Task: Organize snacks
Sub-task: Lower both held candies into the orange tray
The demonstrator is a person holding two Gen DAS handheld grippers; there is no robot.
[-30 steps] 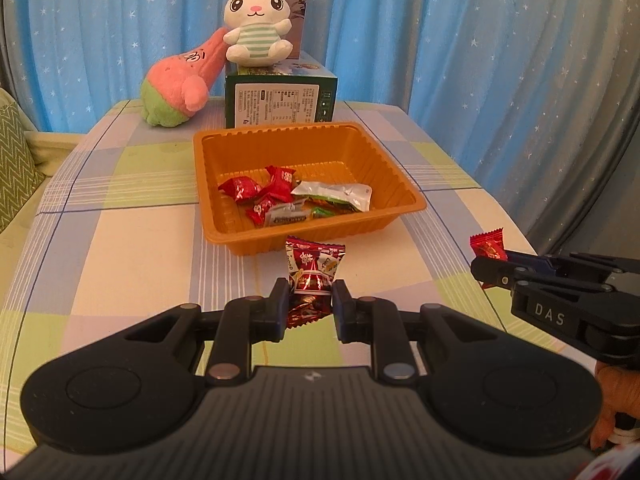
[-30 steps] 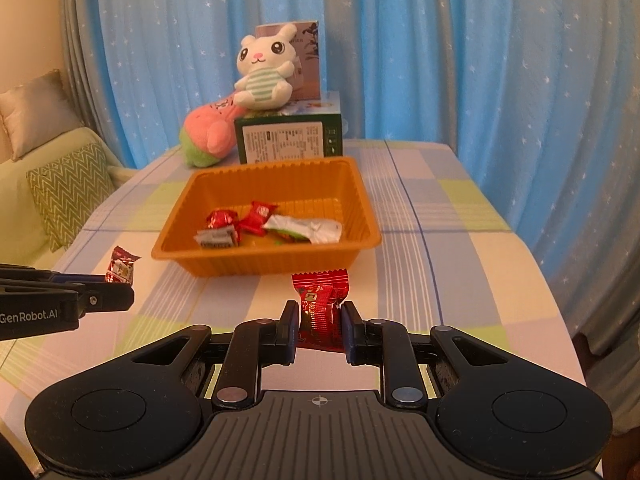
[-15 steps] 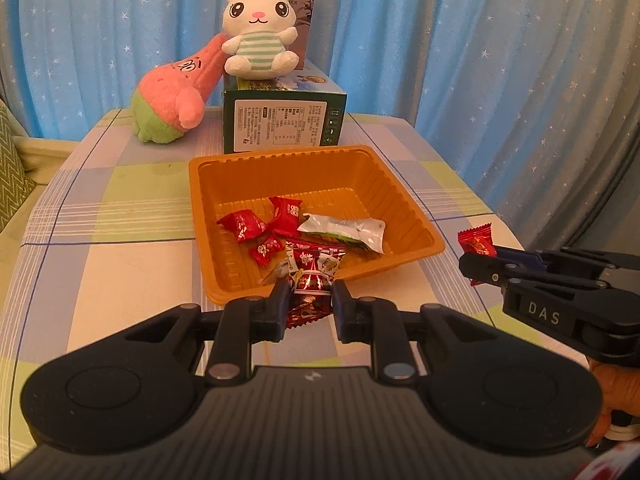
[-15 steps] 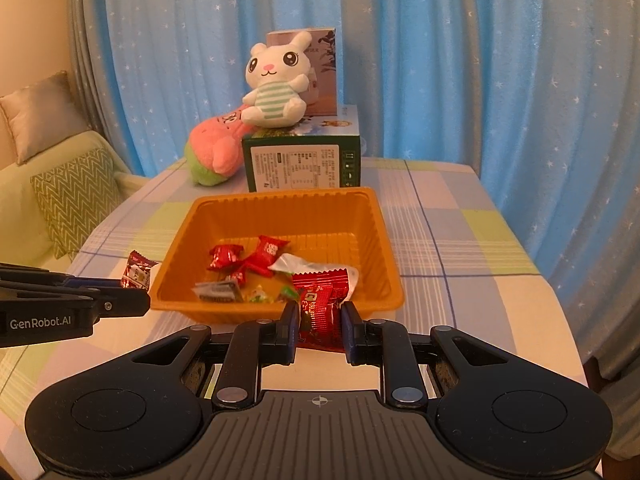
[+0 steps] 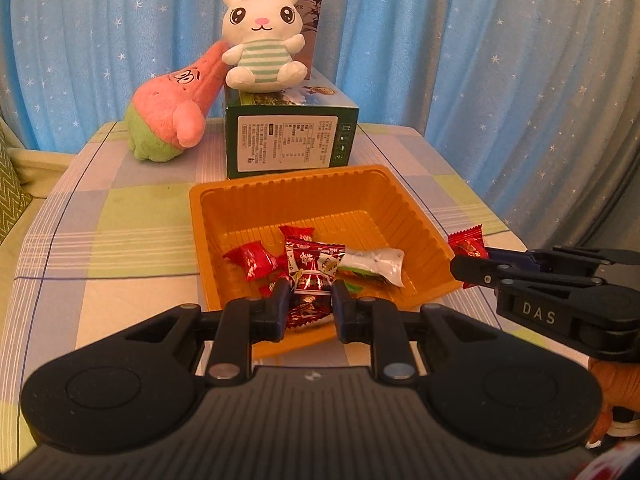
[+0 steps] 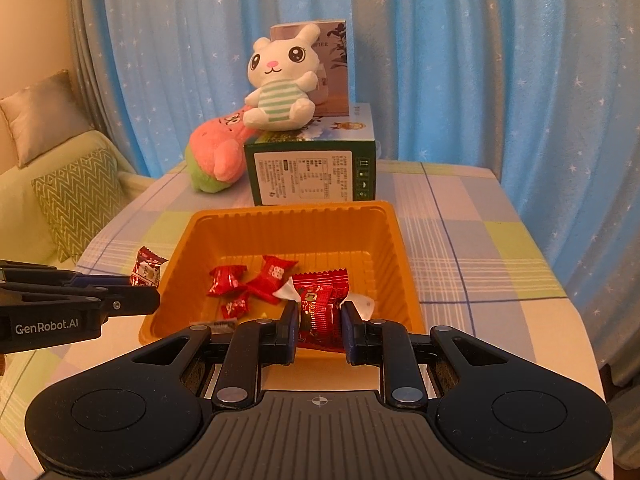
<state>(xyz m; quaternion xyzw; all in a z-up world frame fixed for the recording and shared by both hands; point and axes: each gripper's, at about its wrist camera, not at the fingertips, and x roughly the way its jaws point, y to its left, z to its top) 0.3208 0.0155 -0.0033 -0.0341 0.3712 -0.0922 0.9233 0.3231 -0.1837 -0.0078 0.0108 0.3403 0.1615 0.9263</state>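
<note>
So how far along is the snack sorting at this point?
Done: several wrapped snacks, small red candies and a silver packet, already lie in the orange ribbed plastic tray. In hand: the left gripper is shut on a dark red patterned candy, the right gripper on a red snack packet, both over the tray's near edge. Left: releasing them; no loose snacks show on the checked tablecloth.

Two wrapped snacks held above orange tray [image 5: 404, 196]
Dark red patterned candy [image 5: 314, 266] and plain red packet [image 6: 322, 306] upright over near rim; red candies [image 6: 226, 279], silver packet [image 5: 374, 261] lie inside.
</note>
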